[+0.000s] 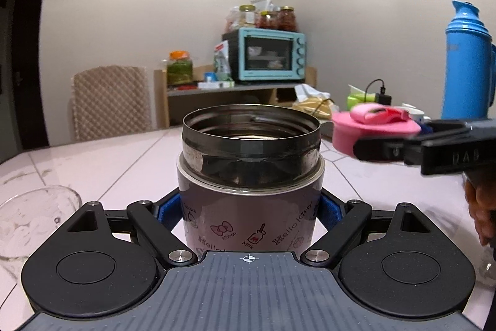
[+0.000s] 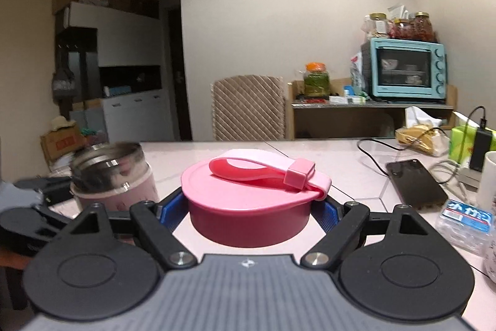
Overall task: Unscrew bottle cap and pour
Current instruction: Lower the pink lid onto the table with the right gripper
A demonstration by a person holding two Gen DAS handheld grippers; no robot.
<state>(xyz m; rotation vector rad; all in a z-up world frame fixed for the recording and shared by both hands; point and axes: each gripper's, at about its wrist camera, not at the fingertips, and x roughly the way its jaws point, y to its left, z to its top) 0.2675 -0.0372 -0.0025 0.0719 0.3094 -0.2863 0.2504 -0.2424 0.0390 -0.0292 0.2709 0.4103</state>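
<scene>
On the pale tiled surface (image 1: 93,157), the left hand-held gripper (image 1: 248,213) pinches the uncapped pink flask (image 1: 248,207) upright, steel mouth open. The right hand-held gripper (image 2: 248,211) clamps the pink cap (image 2: 251,200), off the flask and to its right. Glass cup (image 1: 34,222) sits left of flask.

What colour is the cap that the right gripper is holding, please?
Pink, with a lighter pink strap across its top; the cap shows best in the right wrist view.
</scene>
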